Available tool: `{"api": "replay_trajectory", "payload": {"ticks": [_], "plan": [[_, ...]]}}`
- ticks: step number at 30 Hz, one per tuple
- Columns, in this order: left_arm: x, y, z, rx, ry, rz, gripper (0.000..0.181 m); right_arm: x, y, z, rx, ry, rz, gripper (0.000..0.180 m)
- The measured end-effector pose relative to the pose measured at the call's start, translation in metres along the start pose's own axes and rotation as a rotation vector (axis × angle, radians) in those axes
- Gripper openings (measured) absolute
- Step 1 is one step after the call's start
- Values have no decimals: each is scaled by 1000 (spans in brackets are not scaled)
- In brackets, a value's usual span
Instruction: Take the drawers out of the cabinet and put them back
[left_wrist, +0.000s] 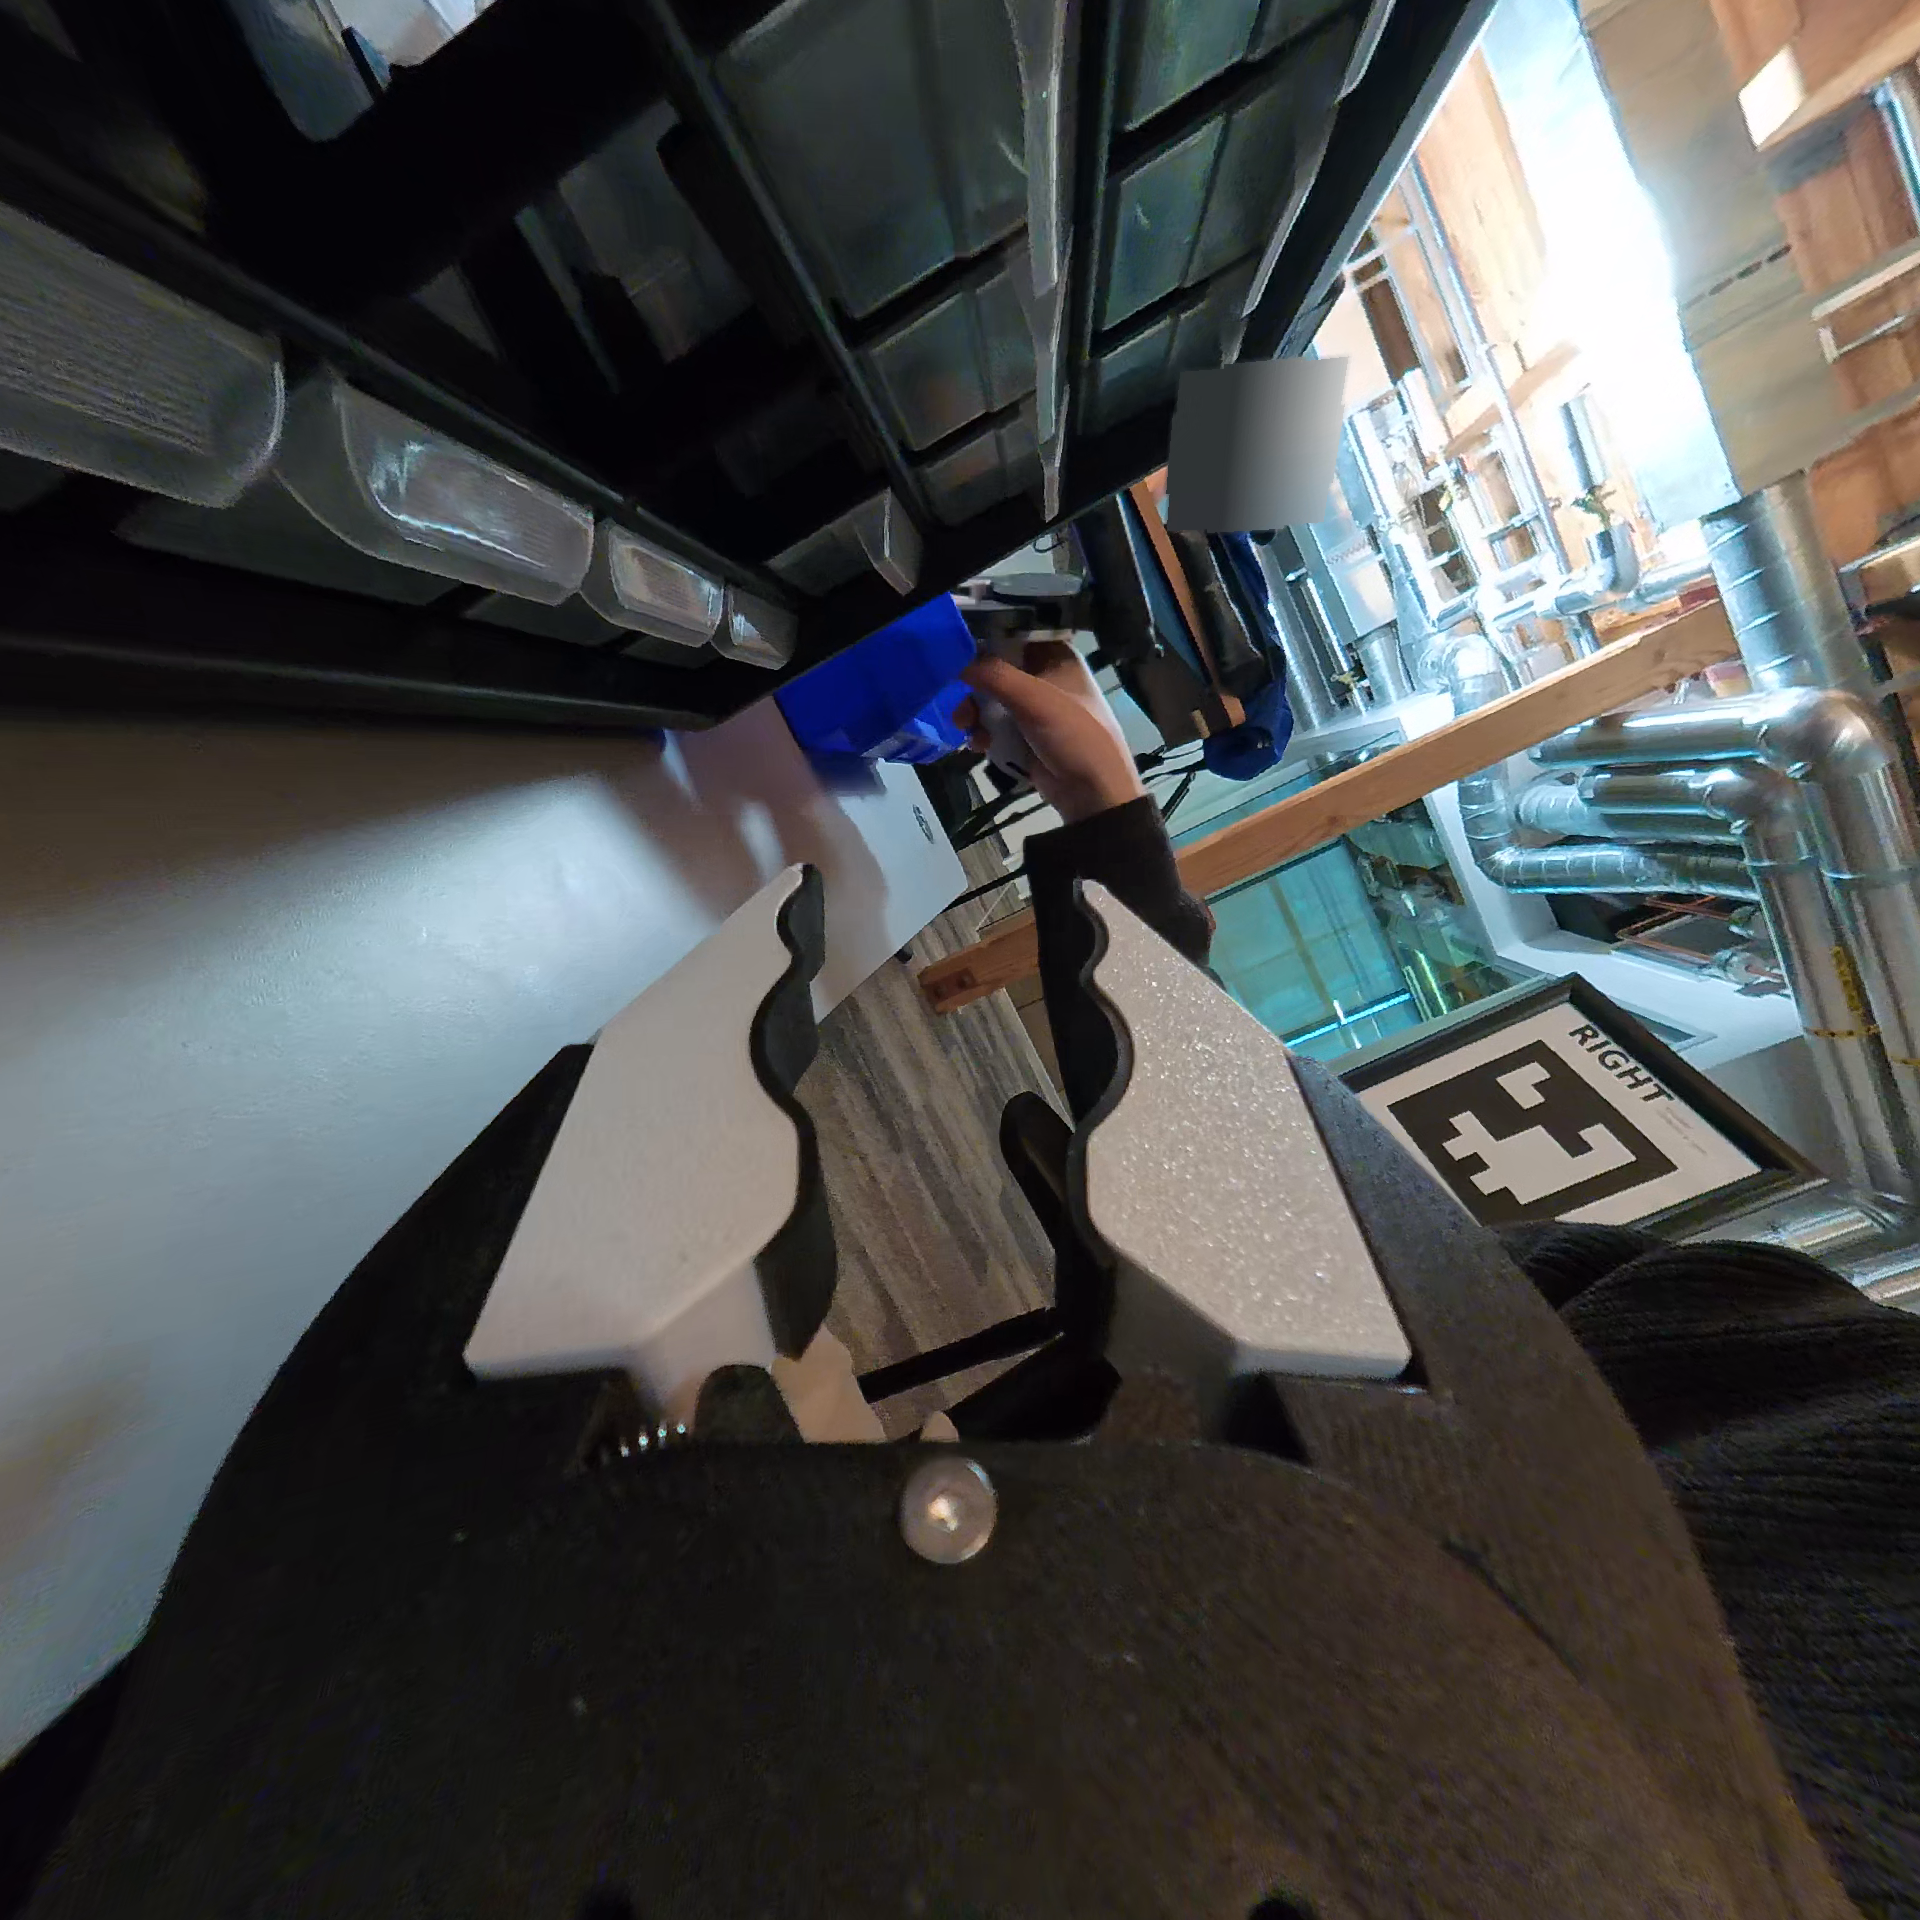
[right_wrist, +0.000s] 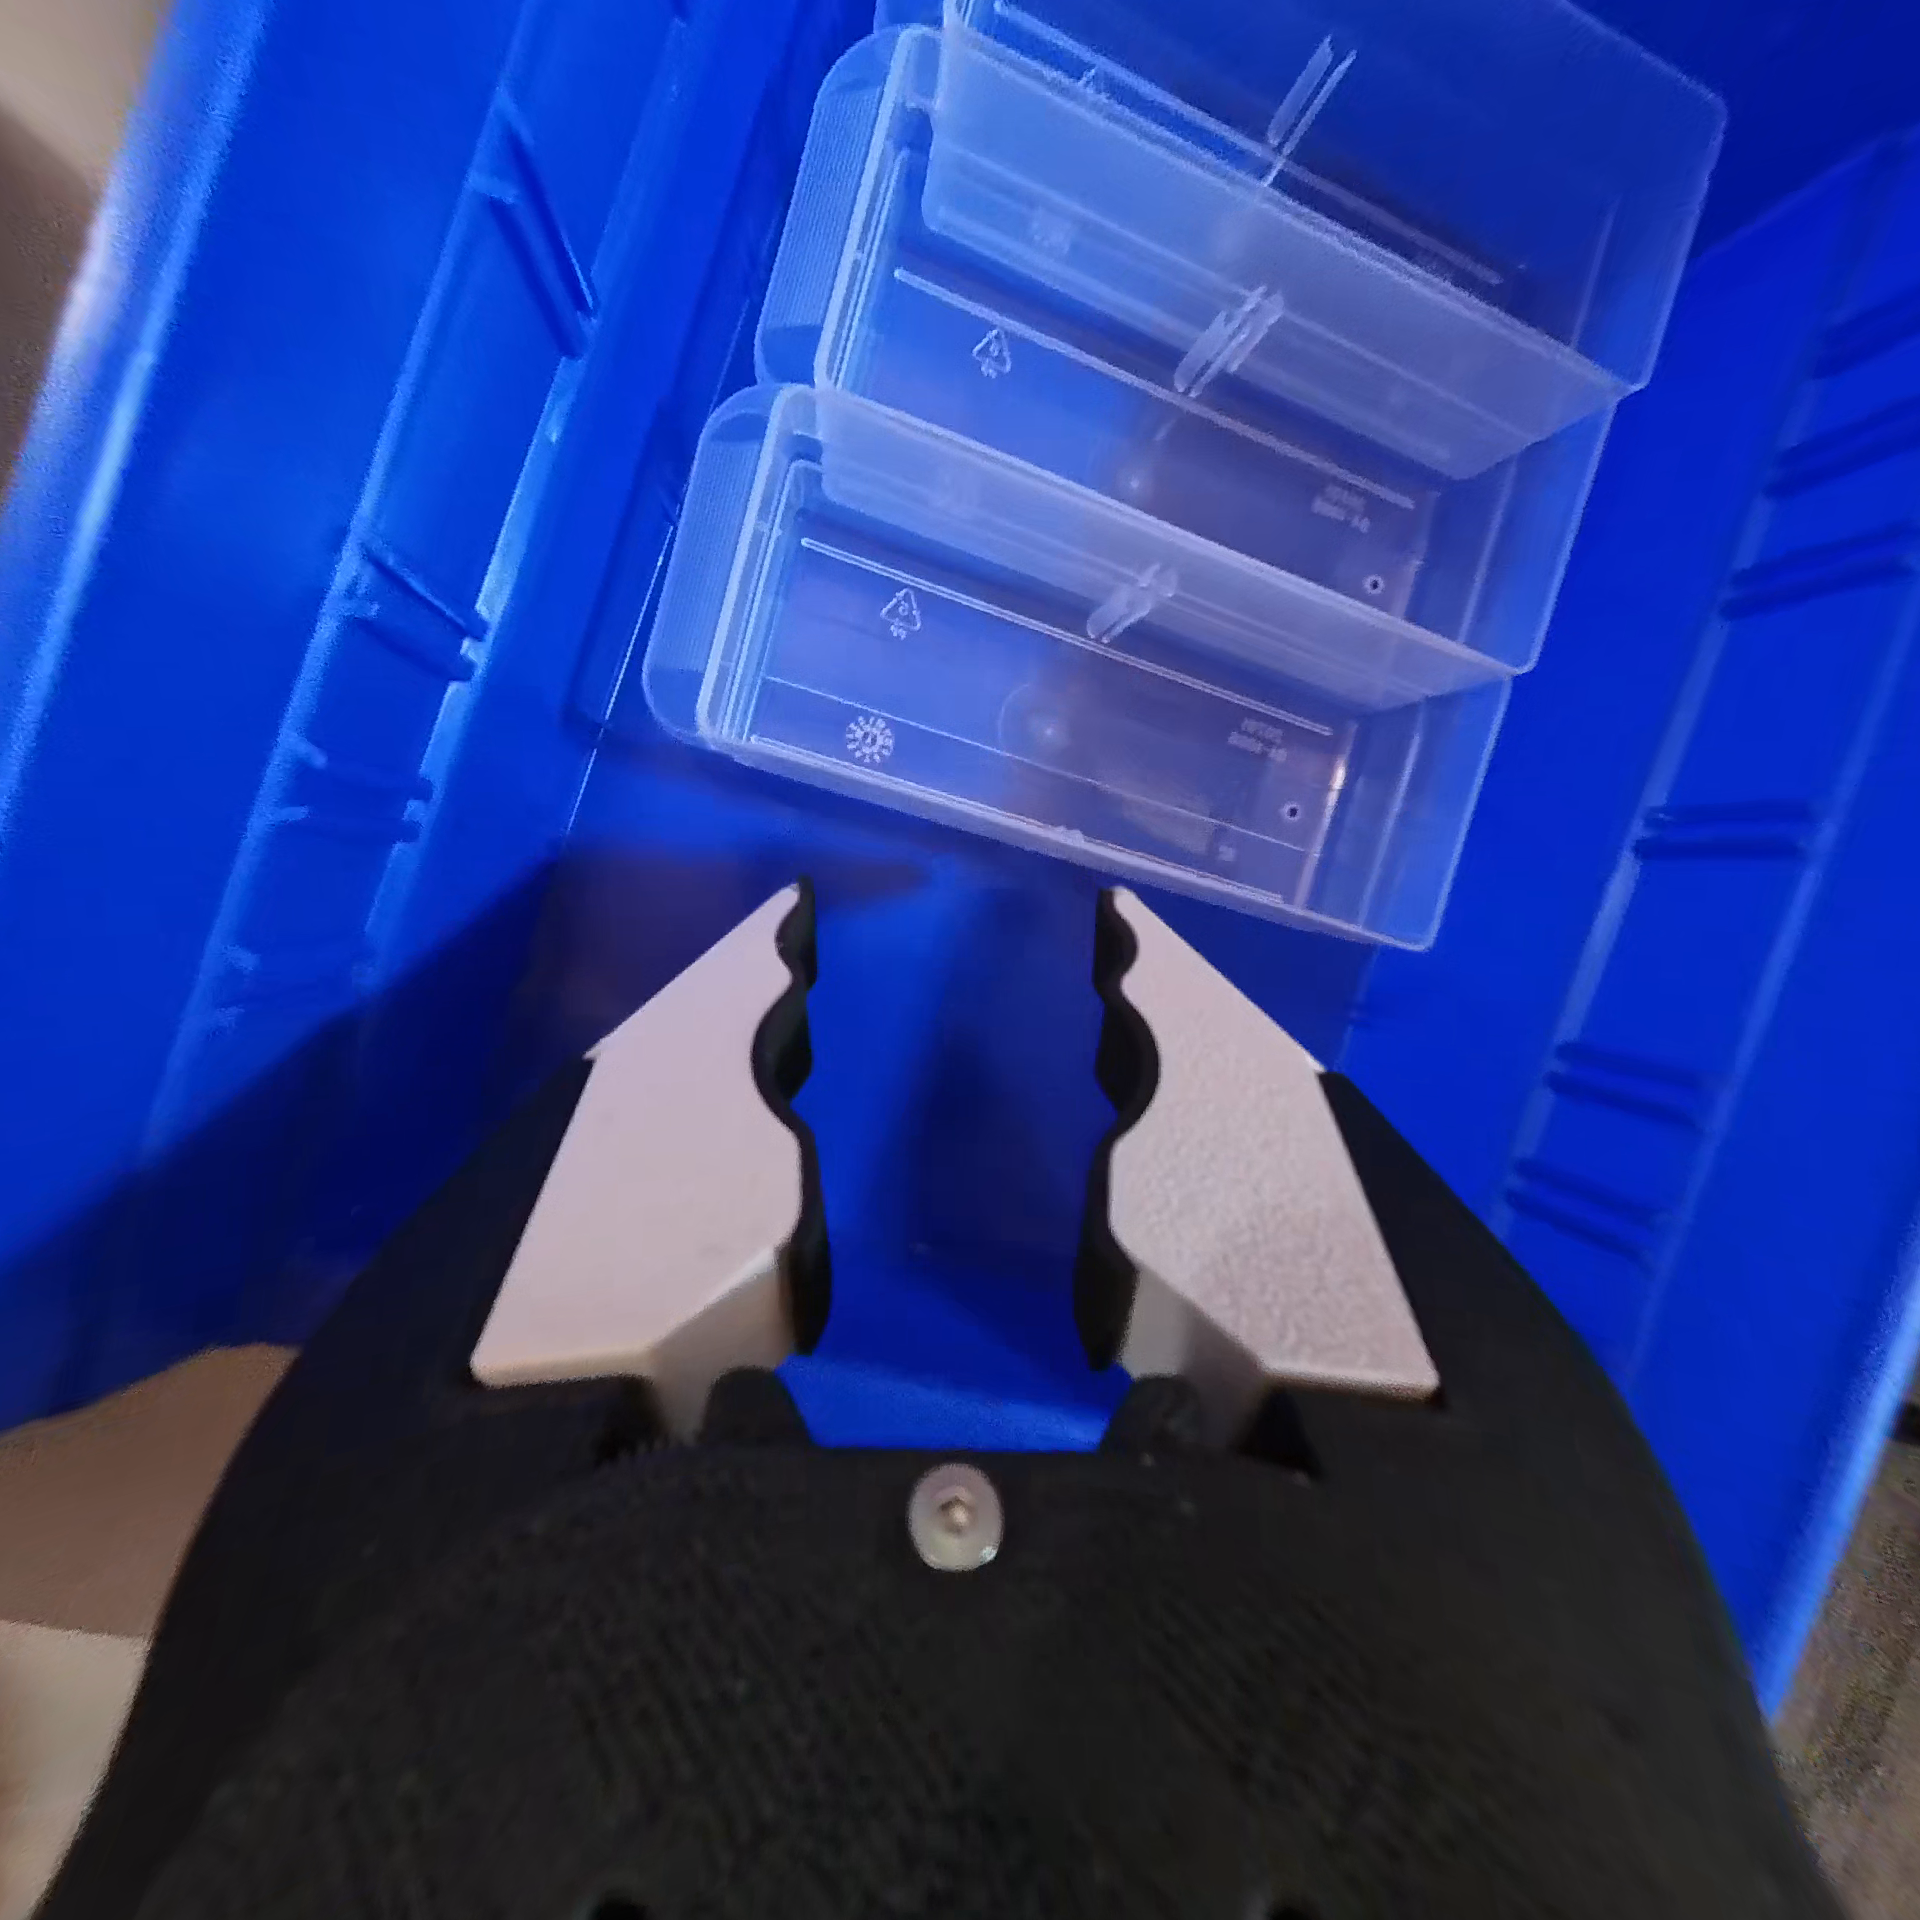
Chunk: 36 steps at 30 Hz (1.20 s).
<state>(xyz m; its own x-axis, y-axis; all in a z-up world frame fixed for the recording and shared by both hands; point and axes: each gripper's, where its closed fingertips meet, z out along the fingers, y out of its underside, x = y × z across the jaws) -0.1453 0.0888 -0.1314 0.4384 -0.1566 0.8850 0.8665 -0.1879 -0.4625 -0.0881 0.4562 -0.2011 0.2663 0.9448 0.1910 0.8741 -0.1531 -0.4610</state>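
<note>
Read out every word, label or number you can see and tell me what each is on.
Writing is not repeated here; these things bear it.
Black-and-white marker card: one short printed word along its edge.
Nearest clear drawer in the blue bin: moulded symbols and a small code, too small to read.
Clear drawer behind it: the same, blurred.
Cabinet drawer fronts: none visible.

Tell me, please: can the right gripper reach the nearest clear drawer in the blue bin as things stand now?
Probably yes. The right gripper is open and empty, pointing into the blue bin, and the nearest clear drawer lies just beyond its fingertips with nothing between. Two more drawers lie beyond it, out of the way.
</note>
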Motion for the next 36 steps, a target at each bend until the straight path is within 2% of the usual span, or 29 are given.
{"api": "replay_trajectory", "payload": {"ticks": [4,10,13,16,19,22,26,28,31,36], "plan": [[-2,0,0,0,-3,0,44,3,-12,-30,110,23,2,53],[0,1,5,-15,2,21,44,-34,-58,-109,493,-33,-19,49],[2,6,12,-41,3,47,44,-65,-61,-143,611,-18,-57,48],[-1,10,18,-60,-3,68,44,-106,-49,-160,692,3,-128,48],[-2,12,25,-59,-13,77,44,-145,-28,-157,729,13,-205,48],[0,19,33,-72,-26,122,43,-168,-8,-136,724,18,-264,47],[0,19,46,-48,-76,189,44,-188,3,-117,704,-108,-210,52],[6,11,56,-7,-77,189,44,-194,1,-119,729,-155,-197,51],[7,-4,75,38,-116,216,44,-190,-1,-120,743,-139,-215,50],[-6,-27,100,96,-139,146,39,-183,2,-110,700,-117,-217,46]]}}
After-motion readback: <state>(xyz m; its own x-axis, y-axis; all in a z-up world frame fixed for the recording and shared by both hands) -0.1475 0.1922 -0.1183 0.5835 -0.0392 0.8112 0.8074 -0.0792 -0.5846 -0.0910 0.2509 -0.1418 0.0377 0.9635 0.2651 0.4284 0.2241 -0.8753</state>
